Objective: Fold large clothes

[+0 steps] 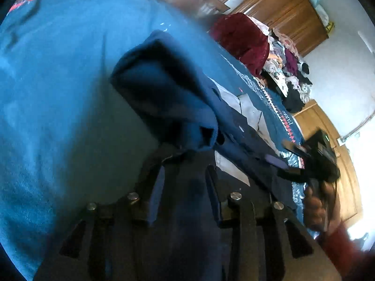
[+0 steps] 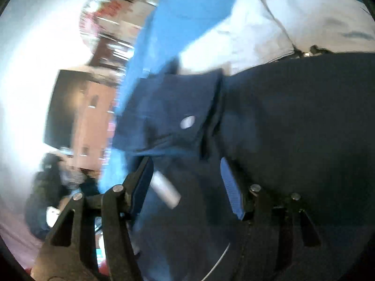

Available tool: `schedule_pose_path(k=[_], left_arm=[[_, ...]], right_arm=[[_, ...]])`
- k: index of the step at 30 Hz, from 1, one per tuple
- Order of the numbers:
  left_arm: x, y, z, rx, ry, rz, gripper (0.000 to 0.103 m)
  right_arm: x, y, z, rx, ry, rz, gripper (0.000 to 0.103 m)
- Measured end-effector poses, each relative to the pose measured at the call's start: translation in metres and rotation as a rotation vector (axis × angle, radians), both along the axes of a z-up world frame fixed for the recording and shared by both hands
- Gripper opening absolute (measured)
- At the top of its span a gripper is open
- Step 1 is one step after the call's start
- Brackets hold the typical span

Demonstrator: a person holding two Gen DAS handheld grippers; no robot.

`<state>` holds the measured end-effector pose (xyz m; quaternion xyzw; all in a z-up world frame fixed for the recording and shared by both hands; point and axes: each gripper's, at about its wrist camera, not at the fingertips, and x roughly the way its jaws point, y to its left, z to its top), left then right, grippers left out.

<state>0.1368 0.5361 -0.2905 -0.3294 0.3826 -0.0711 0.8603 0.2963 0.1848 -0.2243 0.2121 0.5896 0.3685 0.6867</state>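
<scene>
A bed covered by a blue blanket (image 1: pixel 58 82) carries everything; the blanket has a patterned red and white border (image 1: pixel 287 126) along its far edge. A dark navy garment (image 1: pixel 246 149) with pale grey panels lies spread directly on it, one sleeve or corner folded up into a hump. Farther along the blanket sits a maroon cloth bundle (image 1: pixel 241 39), and just beside it a mixed heap of clothes (image 1: pixel 290 75).

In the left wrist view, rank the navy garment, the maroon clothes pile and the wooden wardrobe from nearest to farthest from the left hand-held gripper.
1. Navy garment, between the left hand-held gripper fingers.
2. Maroon clothes pile, on the blue cloth, upper right.
3. Wooden wardrobe, against the far wall.
</scene>
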Motion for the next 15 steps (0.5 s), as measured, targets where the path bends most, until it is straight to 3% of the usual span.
schedule_pose_path(k=[2,6,9,10,11,15], left_arm=[[0.000,-0.006,-0.002,0.029,-0.015,-0.013,0.051],[0.003,-0.016,0.000,0.069,-0.028,-0.038,0.060],[-0.006,-0.007,-0.003,0.057,-0.035,-0.042,0.061],[-0.006,-0.006,-0.002,0.053,-0.036,-0.042,0.061],[-0.006,-0.005,-0.002,0.048,-0.036,-0.041,0.061],[0.000,-0.011,0.003,0.046,-0.042,-0.041,0.061]], right_arm=[[0.008,0.013,-0.005,-0.050,-0.007,-0.005,0.058],[0.015,0.026,-0.005,-0.025,-0.010,-0.027,0.056],[0.017,0.035,-0.010,-0.033,-0.022,-0.027,0.037],[0.017,0.035,-0.012,-0.047,-0.033,-0.029,0.016],[0.018,0.031,-0.011,-0.058,-0.045,-0.042,0.004],[0.001,-0.018,0.034,0.009,-0.166,-0.127,0.003]])
